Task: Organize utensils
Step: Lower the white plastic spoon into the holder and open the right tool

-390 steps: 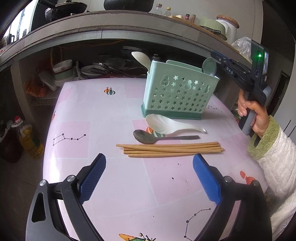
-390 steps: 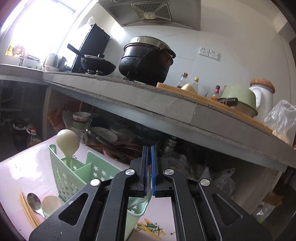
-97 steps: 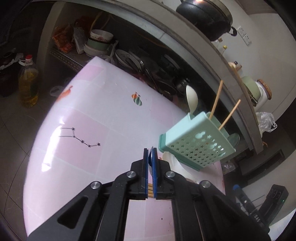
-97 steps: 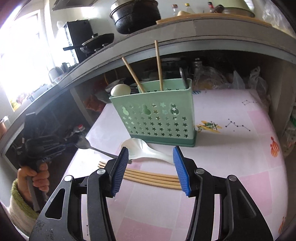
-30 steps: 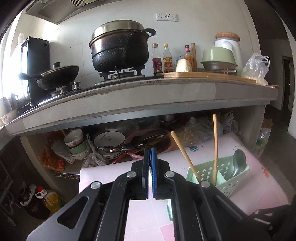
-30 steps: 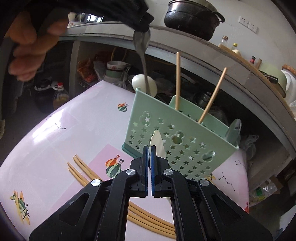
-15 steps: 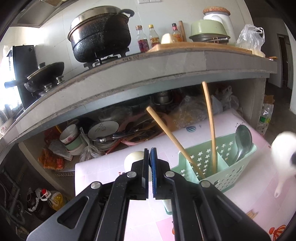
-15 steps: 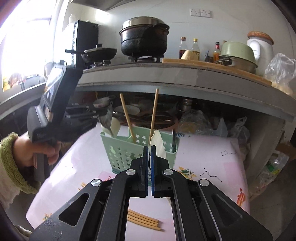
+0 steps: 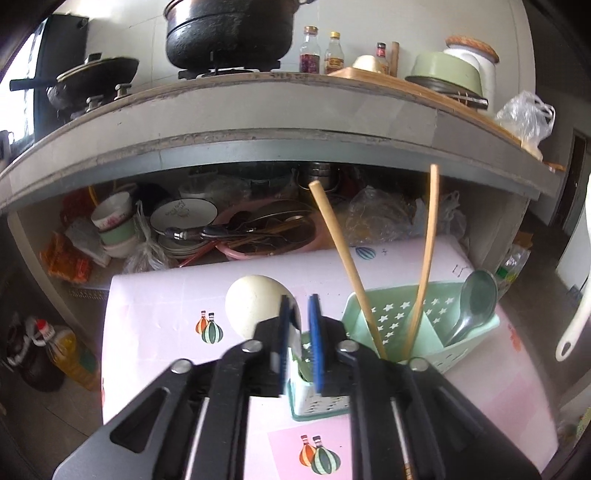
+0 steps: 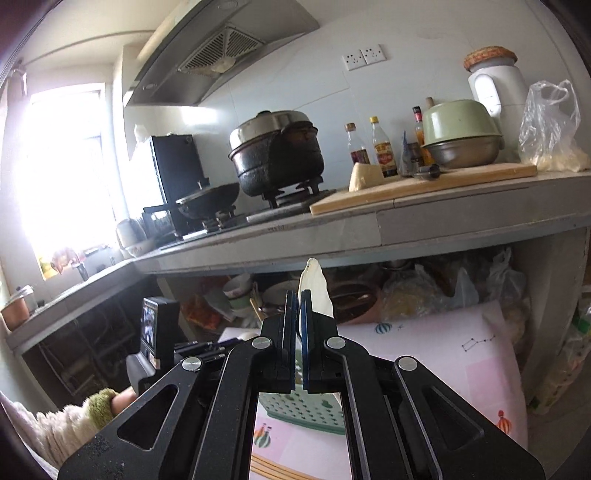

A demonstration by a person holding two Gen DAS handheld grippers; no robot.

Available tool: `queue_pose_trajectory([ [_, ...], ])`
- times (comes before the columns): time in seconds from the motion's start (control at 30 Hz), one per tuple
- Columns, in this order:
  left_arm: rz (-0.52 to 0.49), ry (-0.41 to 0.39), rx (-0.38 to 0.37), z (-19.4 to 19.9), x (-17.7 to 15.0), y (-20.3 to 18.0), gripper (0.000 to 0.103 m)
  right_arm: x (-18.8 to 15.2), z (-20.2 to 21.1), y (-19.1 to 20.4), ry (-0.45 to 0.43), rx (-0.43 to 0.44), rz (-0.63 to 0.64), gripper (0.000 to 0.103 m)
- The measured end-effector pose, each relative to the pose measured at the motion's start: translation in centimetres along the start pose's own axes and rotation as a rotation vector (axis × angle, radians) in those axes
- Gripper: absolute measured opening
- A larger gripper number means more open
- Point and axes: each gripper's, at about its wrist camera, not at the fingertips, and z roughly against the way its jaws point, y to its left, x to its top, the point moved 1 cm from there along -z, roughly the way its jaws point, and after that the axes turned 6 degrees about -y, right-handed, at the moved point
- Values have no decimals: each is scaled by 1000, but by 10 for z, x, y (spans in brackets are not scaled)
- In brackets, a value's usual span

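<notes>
**Both grippers up over the green caddy, white spoon pinched in the right**

From my seat the biggest thing in either view is the pink patterned table (image 9: 159, 314), sitting under a grey concrete counter (image 9: 258, 107) with a black pot (image 9: 229, 33) on its burner. On the table stands the green utensil caddy (image 9: 436, 332), star holes in its walls. Two wooden chopsticks (image 9: 343, 258) lean upright out of its middle compartment, splaying apart at the top, and a grey-green spoon (image 9: 476, 295) rests bowl-up in the compartment at the right end. A pale rounded spoon bowl (image 9: 251, 306) rises at the left end, just behind my left fingers.

My left gripper (image 9: 298, 325) hangs directly above that left end of the caddy. Its blue pads (image 9: 314, 332) stand a narrow gap apart and I see nothing pinched between them; something greenish shows low down in the gap, too unclear to name.

My right gripper (image 10: 298, 325) has its pads pressed nearly together on the white spoon (image 10: 314, 291), which sticks up past the fingertips, bowl edge-on to the lens. The same spoon shows at the right border of the left view, handle pointing down. Below the right fingers I see part of the caddy, and loose chopsticks (image 10: 269, 465) lying on the table near the bottom edge
</notes>
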Motion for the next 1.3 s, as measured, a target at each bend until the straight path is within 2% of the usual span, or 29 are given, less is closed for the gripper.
queue_pose_trajectory([
  [0.1,43,-42,6,11,2,7,42,18,-11,0,-33,45,-24,1],
  [0.2,70,-88,18,30,2,14,51,31,-25,1,-47,99,-67,1],
  [0.4,121,-149,37,71,-12,34,62,43,-56,4,-59,164,-116,1],
  [0.57,154,-150,68,96,-36,47,65,29,-85,1,-15,147,-116,1],
  [0.8,193,-90,72,107,-75,56,66,-20,-120,-20,85,69,-139,1],
  [1.1,178,-31,59,113,-115,51,66,-64,-123,-20,186,24,-85,1],
  [1.3,155,14,51,114,-139,38,66,-74,-111,-16,220,-11,-29,5],
])
